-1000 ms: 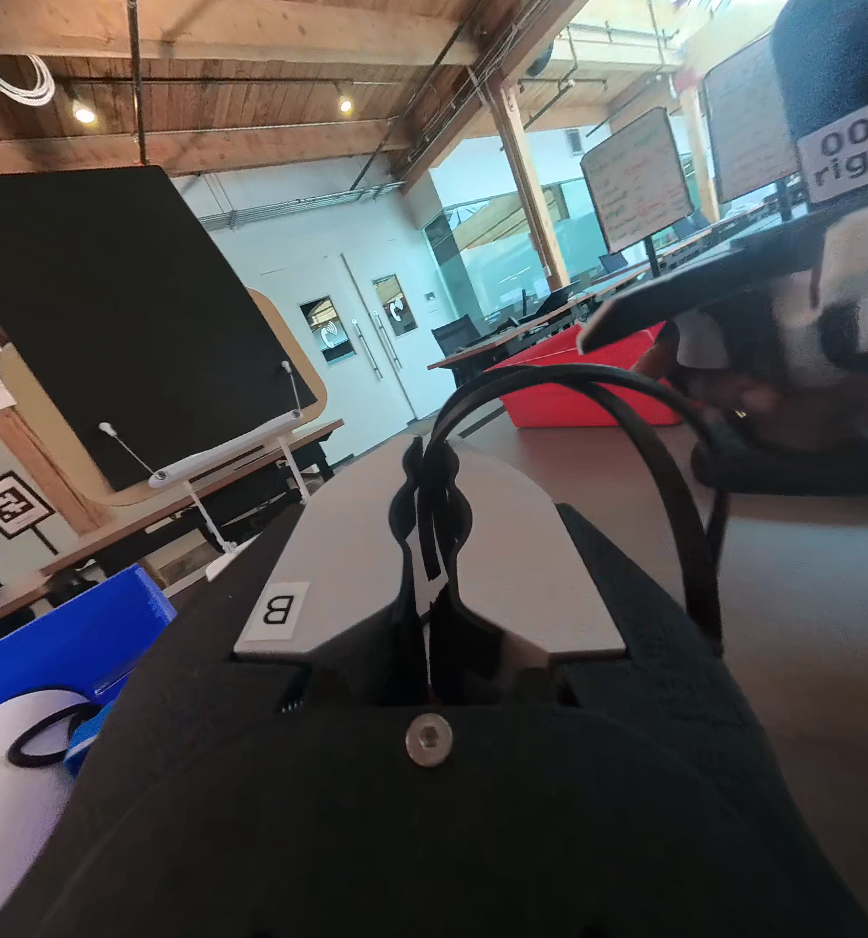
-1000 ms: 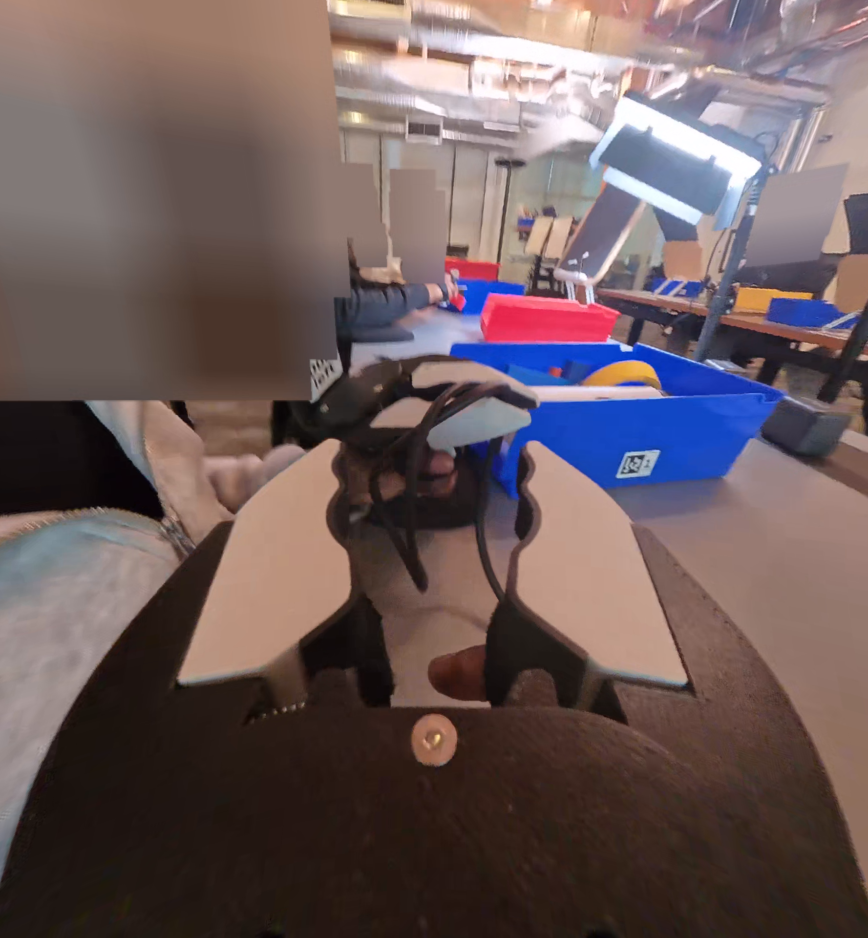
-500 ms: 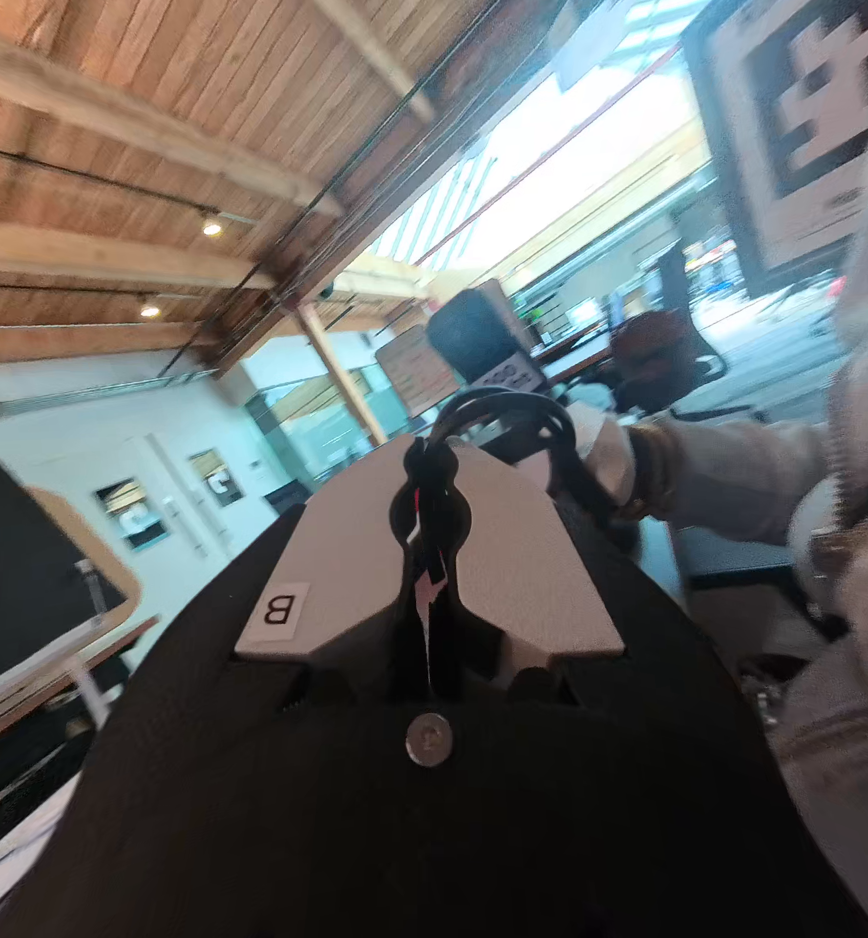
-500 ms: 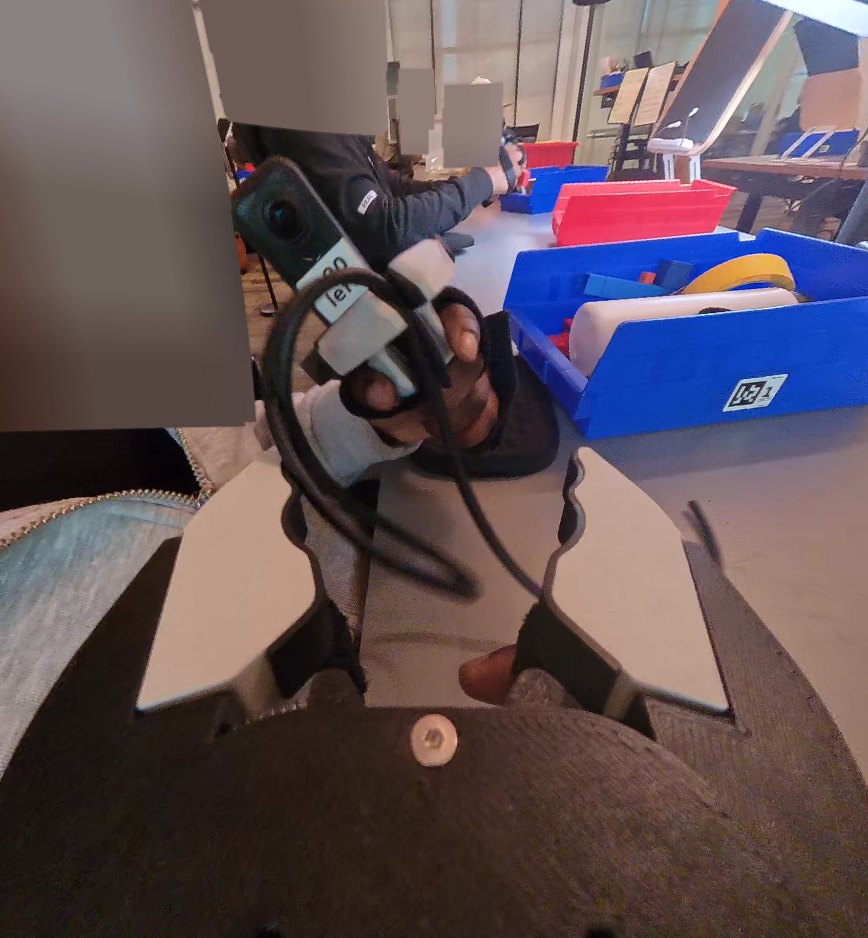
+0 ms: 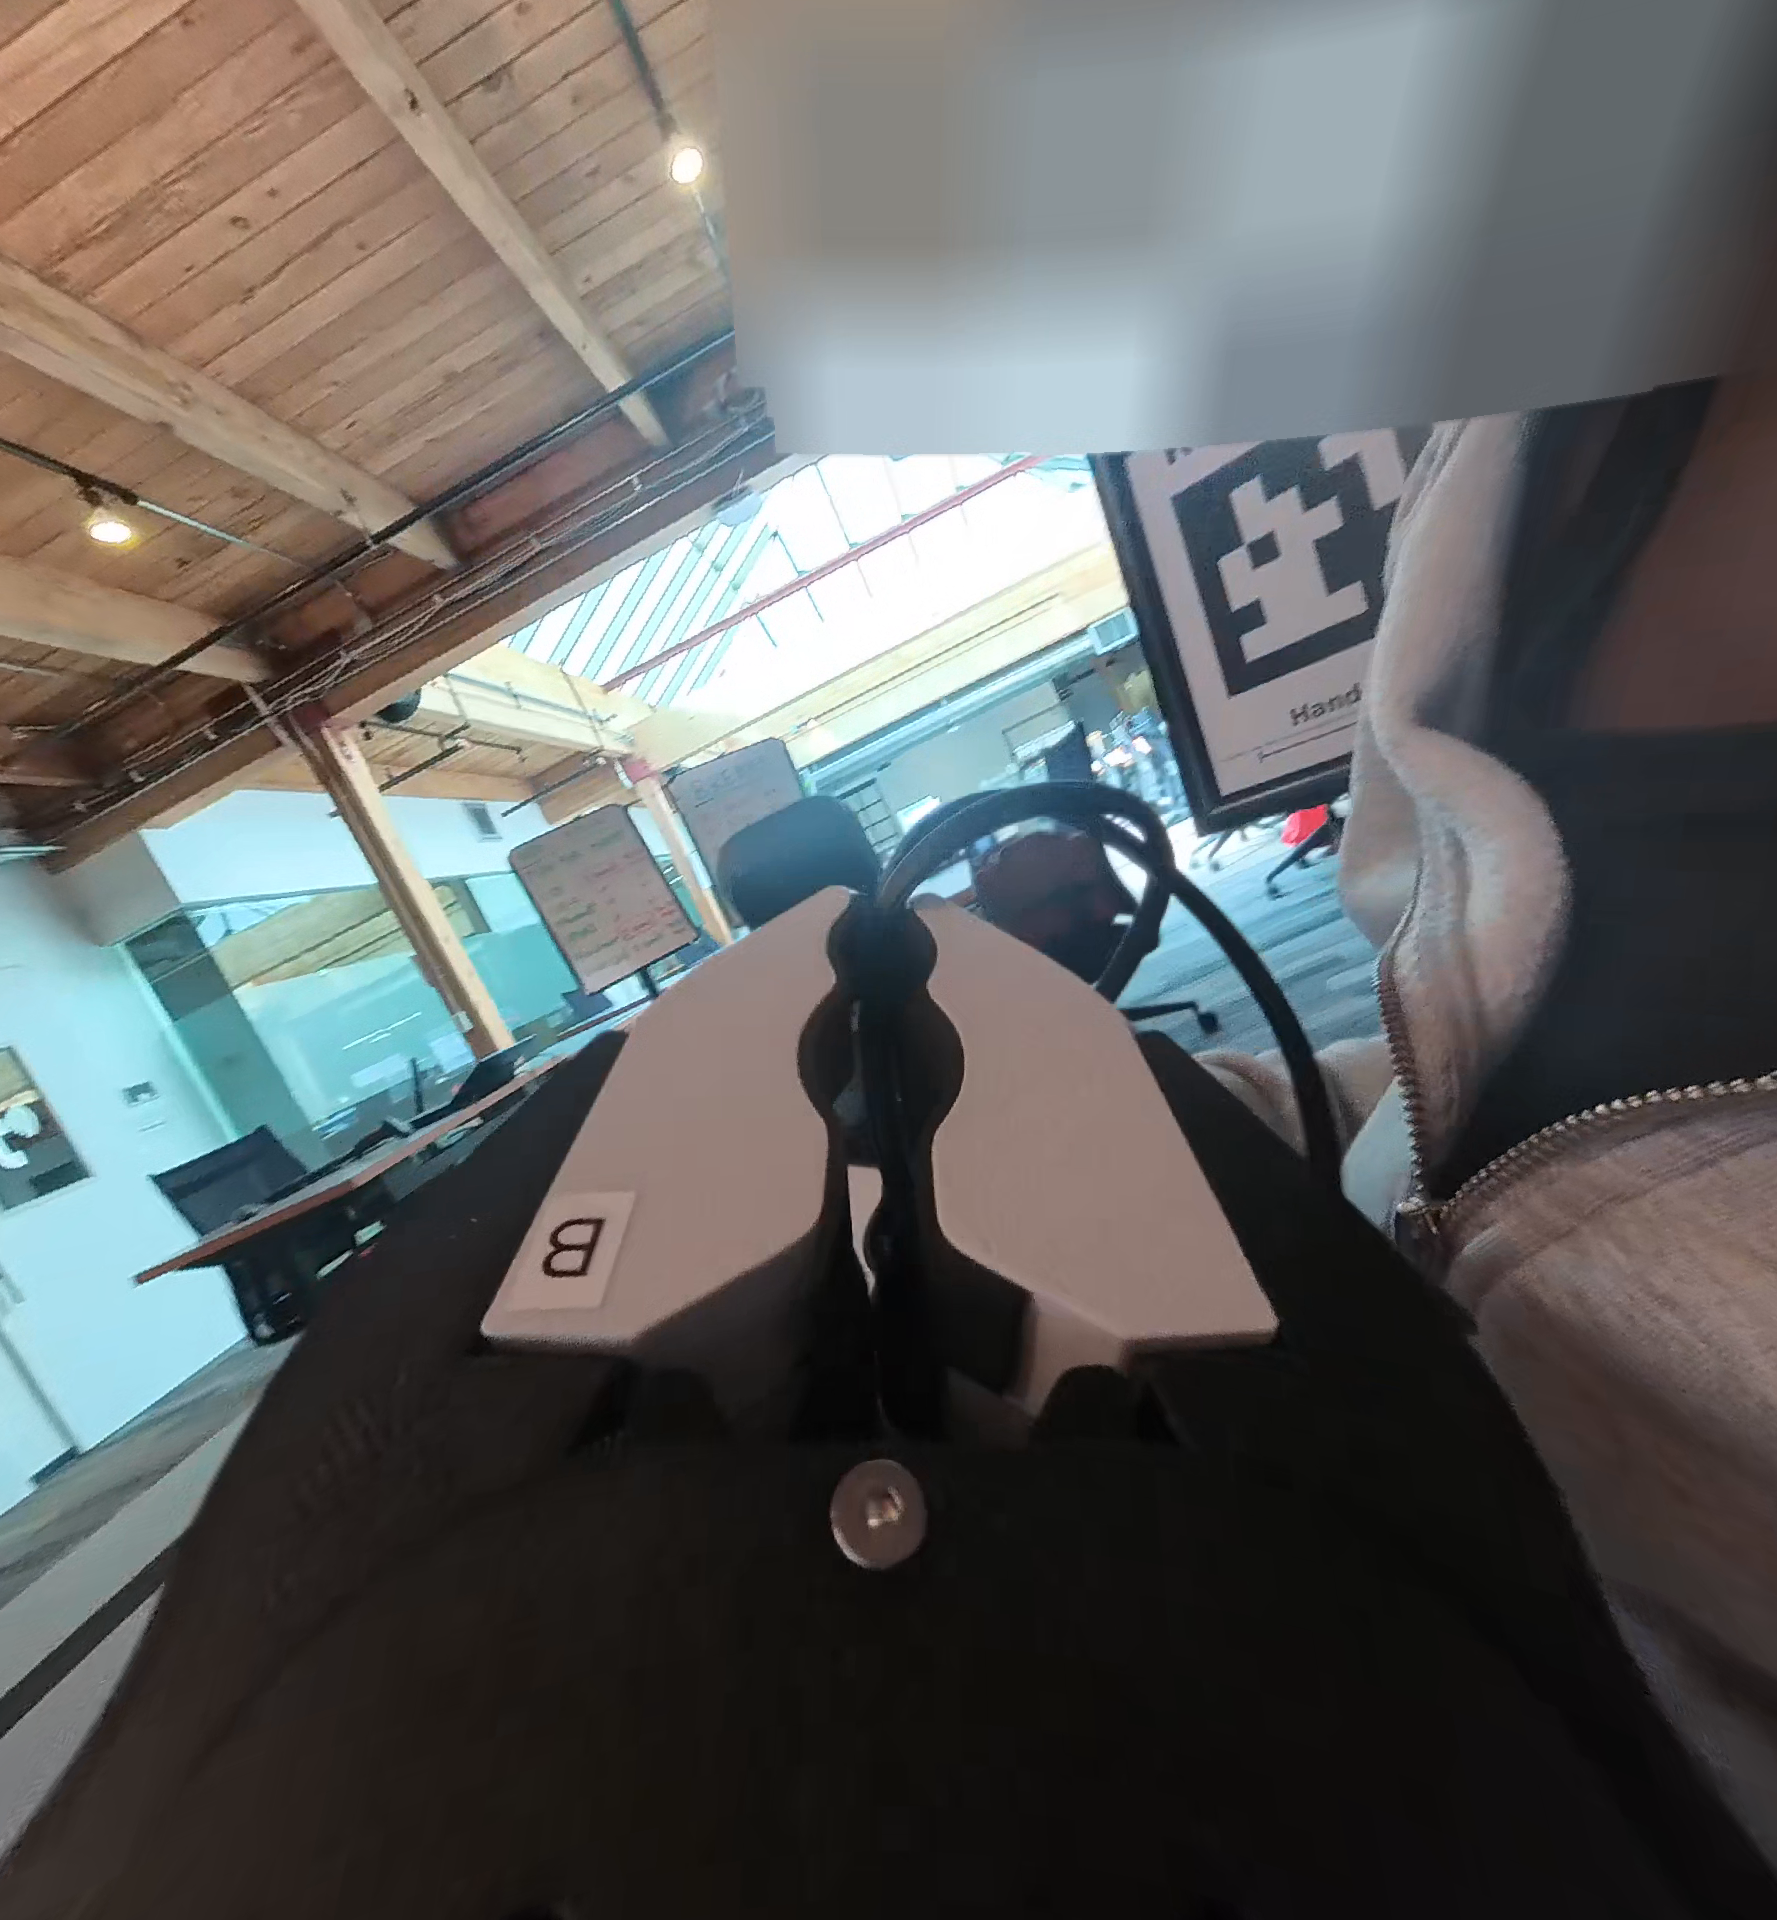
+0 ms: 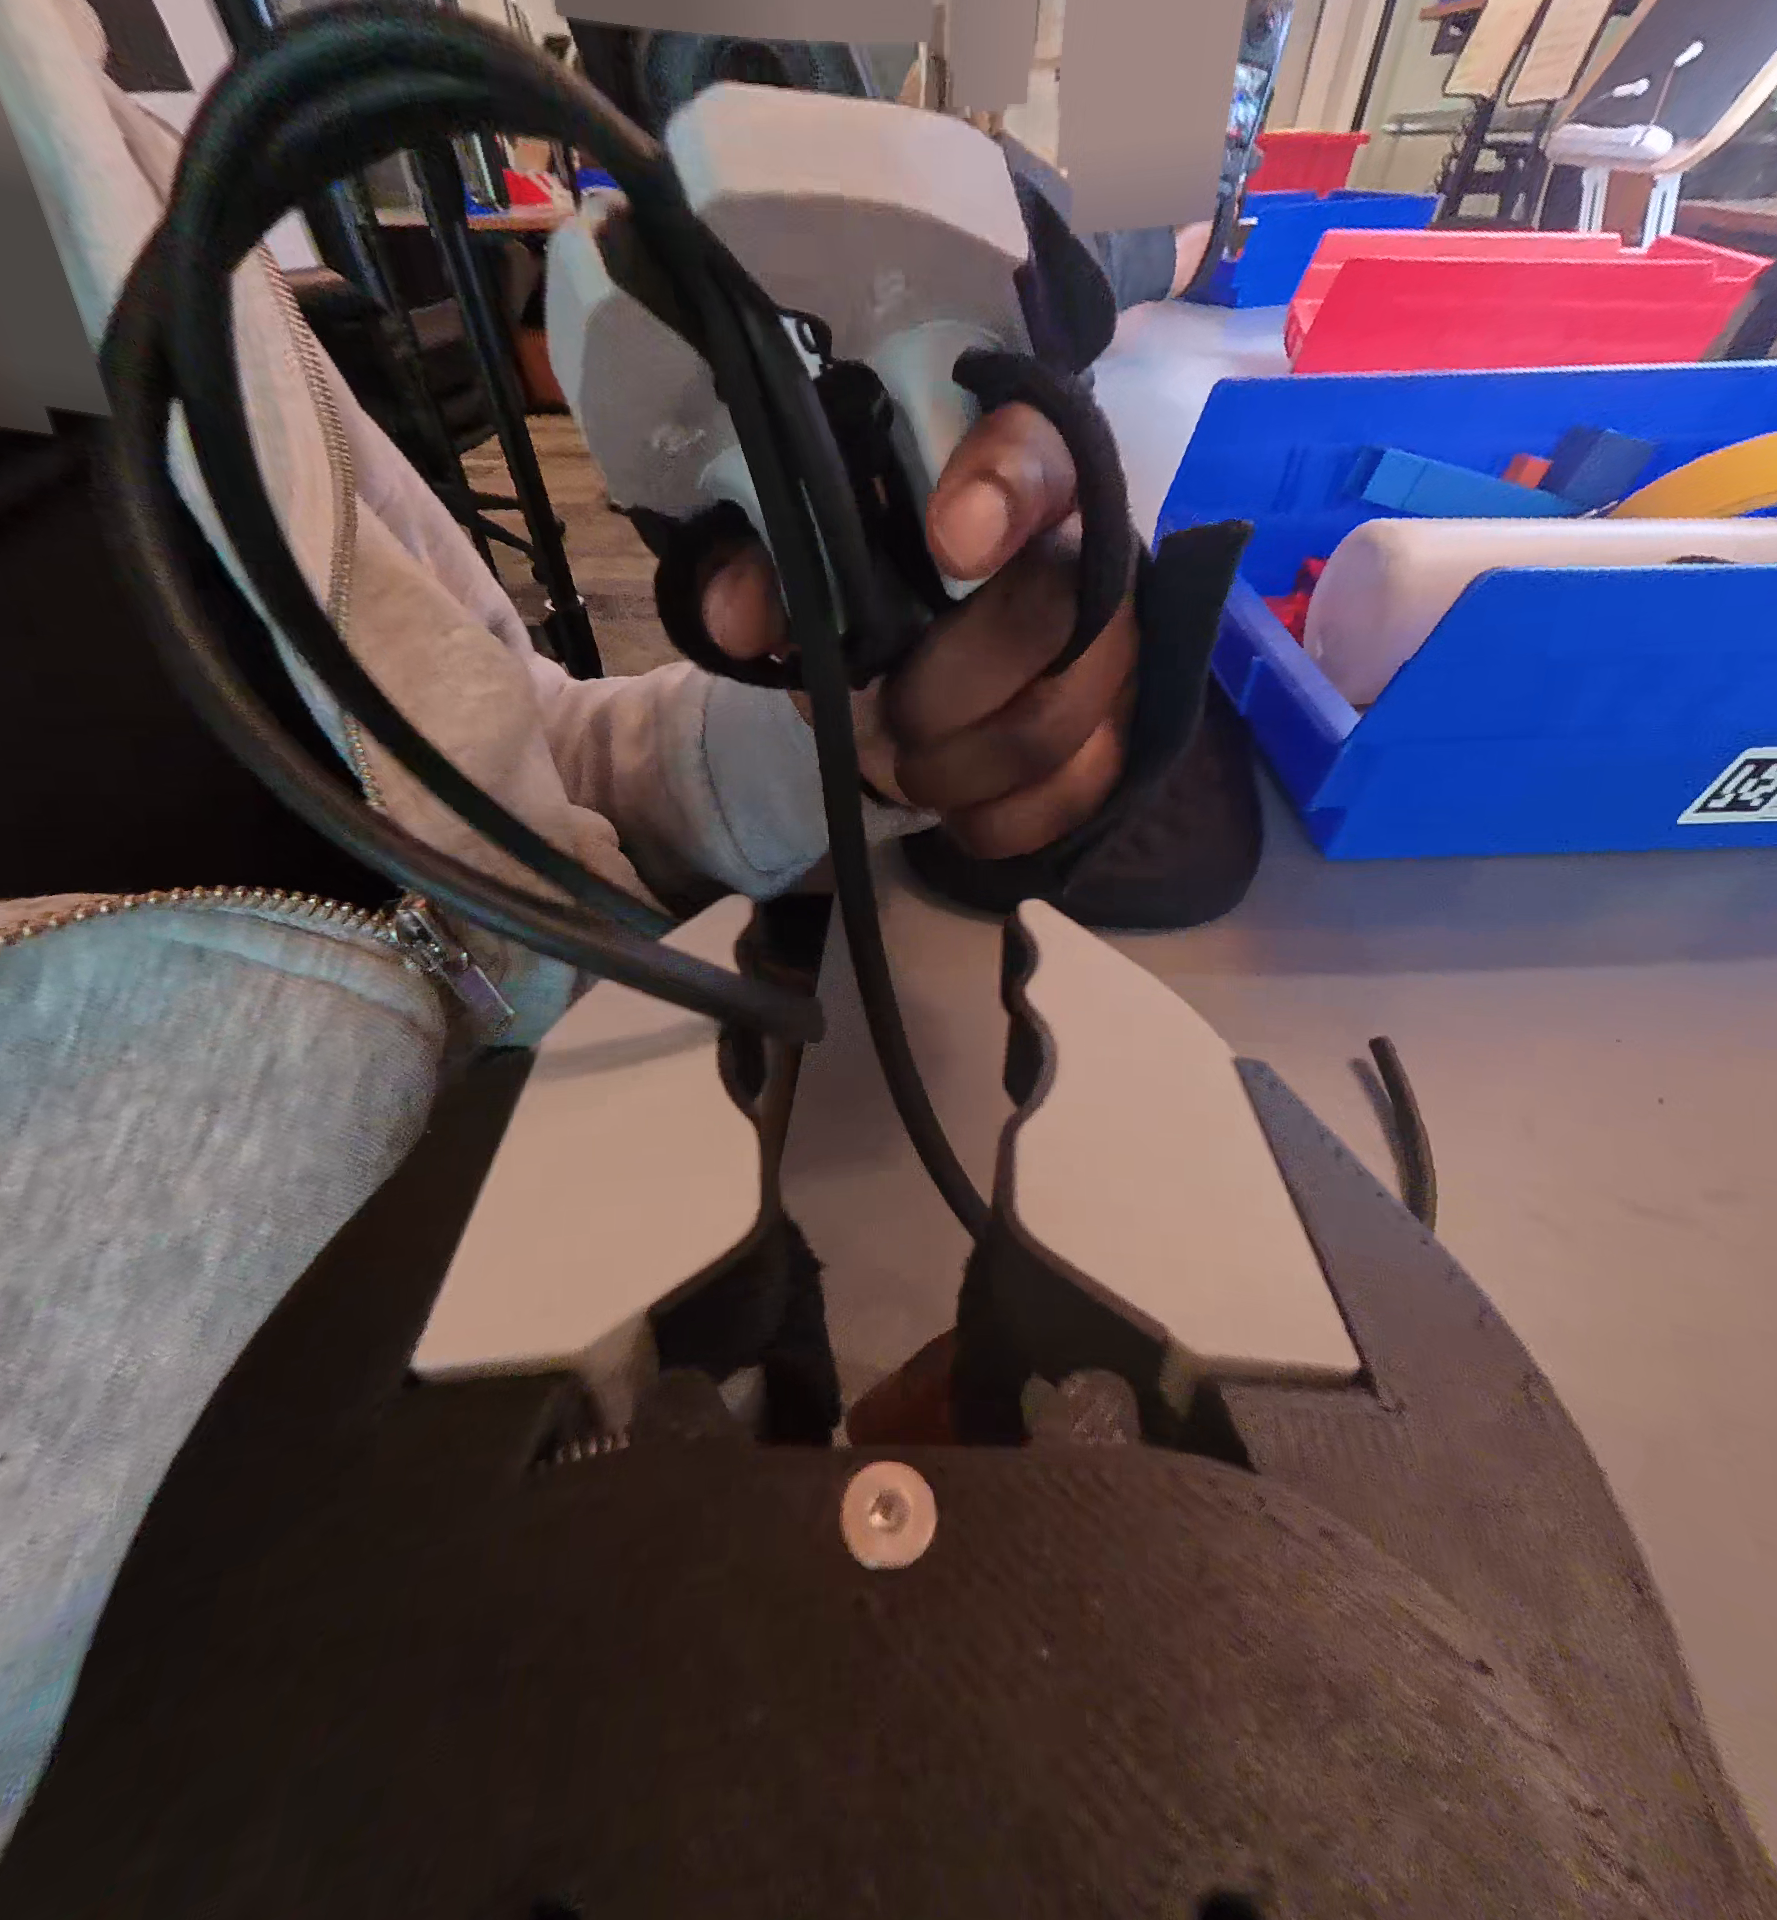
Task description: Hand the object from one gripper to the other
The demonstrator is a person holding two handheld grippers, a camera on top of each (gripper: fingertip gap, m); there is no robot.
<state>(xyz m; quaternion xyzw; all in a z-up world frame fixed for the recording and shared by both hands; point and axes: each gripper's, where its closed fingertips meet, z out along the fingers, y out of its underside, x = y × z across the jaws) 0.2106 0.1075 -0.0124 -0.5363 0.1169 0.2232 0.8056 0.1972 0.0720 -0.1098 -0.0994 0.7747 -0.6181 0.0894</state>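
While clamped, cable [image 6: 842, 831] between right hand-held gripper [image 6: 889, 987] fingers.

Black cable [image 6: 842, 790] end hidden under right gripper [image 6: 899, 1060]; blue bin [image 6: 1549, 686] cut off at right edge.

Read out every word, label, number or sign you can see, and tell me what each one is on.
I don't read writing out; here is what bears it.
On the left gripper: a white sticker with one character.
Upper right in the left wrist view: a framed marker sign with a small caption.
Far off: whiteboards, handwriting too small to read.
On the blue bin: a white tag with a marker pattern.
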